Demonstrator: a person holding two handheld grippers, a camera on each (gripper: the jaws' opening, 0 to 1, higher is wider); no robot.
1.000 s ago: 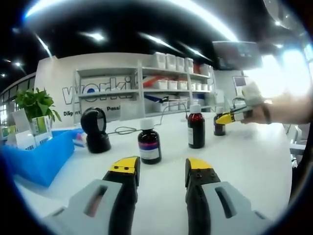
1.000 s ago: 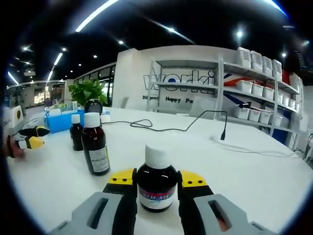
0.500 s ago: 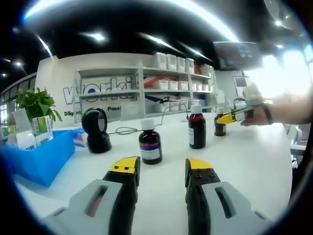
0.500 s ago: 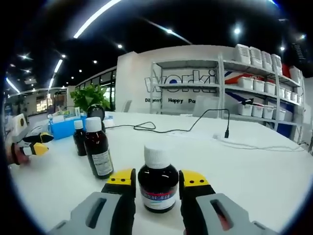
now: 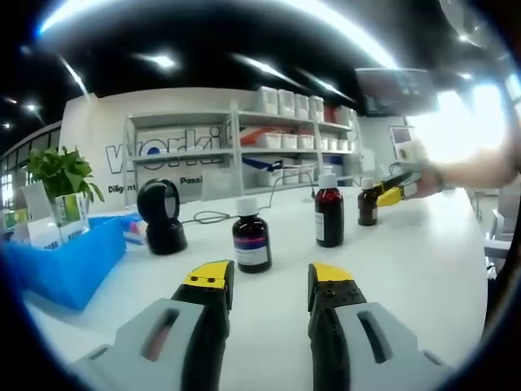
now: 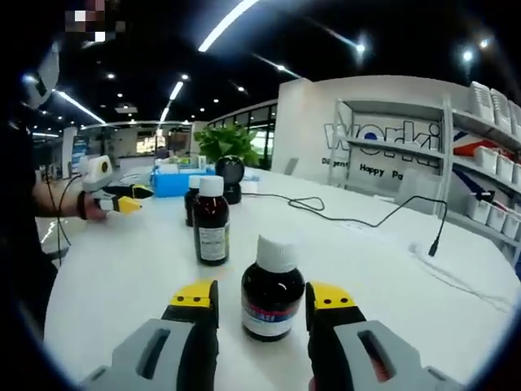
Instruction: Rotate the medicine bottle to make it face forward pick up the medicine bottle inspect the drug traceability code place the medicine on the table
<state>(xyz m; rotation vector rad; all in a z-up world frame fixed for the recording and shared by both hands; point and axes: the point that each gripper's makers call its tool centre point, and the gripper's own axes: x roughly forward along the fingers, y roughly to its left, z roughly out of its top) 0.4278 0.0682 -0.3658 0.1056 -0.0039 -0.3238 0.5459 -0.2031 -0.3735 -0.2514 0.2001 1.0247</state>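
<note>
Right claw [image 6: 262, 297] had drawn back slightly vs. 0.5 s earlier, jaws apart astride medicine bottle [image 6: 272, 287]: dark brown, white cap, upright on white counter [image 6: 122, 269]; left claw [image 5: 267, 277] wide, empty

Bright ceiling strips, window glare, warped edges.
</note>
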